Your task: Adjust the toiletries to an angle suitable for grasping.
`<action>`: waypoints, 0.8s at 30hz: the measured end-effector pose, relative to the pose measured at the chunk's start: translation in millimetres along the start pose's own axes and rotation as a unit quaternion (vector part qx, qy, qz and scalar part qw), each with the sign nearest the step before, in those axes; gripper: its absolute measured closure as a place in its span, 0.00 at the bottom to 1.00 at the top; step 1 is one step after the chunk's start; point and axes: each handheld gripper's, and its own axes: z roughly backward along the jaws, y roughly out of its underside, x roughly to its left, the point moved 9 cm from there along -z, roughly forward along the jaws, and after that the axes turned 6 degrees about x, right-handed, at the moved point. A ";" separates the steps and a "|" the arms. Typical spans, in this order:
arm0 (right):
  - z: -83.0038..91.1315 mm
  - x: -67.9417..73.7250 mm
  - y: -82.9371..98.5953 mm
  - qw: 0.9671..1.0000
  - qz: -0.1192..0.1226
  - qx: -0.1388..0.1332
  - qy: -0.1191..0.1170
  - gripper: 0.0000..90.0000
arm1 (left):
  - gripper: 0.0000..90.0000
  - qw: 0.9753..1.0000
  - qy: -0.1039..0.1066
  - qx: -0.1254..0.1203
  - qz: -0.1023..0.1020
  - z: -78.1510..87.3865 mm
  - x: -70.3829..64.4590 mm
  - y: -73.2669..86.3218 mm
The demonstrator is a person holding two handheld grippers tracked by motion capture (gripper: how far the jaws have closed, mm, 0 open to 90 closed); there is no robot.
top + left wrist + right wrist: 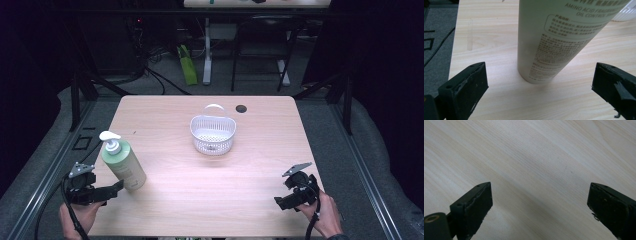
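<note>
A pale green pump bottle [123, 163] with a white pump head stands upright near the table's left front. My left gripper [116, 189] is open just in front of it, jaws wide apart. In the left gripper view the bottle [554, 37] rises between and beyond the jaws, apart from both, and my left gripper [539, 87] holds nothing. A white perforated basket [213, 134] with a handle sits at the table's middle. My right gripper [281, 202] is open at the right front corner; in its own view the right gripper [539, 205] has only bare wood between its jaws.
The light wooden table [210, 190] has a dark round hole [241, 108] at the back. Beyond the table are desk legs, cables and a green object [187, 65] on the grey floor. A dark rail runs along each side.
</note>
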 end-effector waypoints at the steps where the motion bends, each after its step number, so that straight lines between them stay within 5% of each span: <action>1: 0.0 0.0 0.0 1.000 0.000 0.000 0.000 0.06 | 0.00 1.000 0.000 -0.002 -0.002 0.8 -0.3 -0.5; 14: 0.4 0.2 -1.1 1.000 0.000 -0.002 0.003 0.06 | 0.00 0.998 0.005 -0.066 0.010 9.4 -10.4 -17.1; 24: 0.4 0.4 -1.7 1.000 0.002 -0.003 0.003 0.06 | 0.00 0.995 -0.005 -0.102 -0.007 12.6 -16.2 -36.6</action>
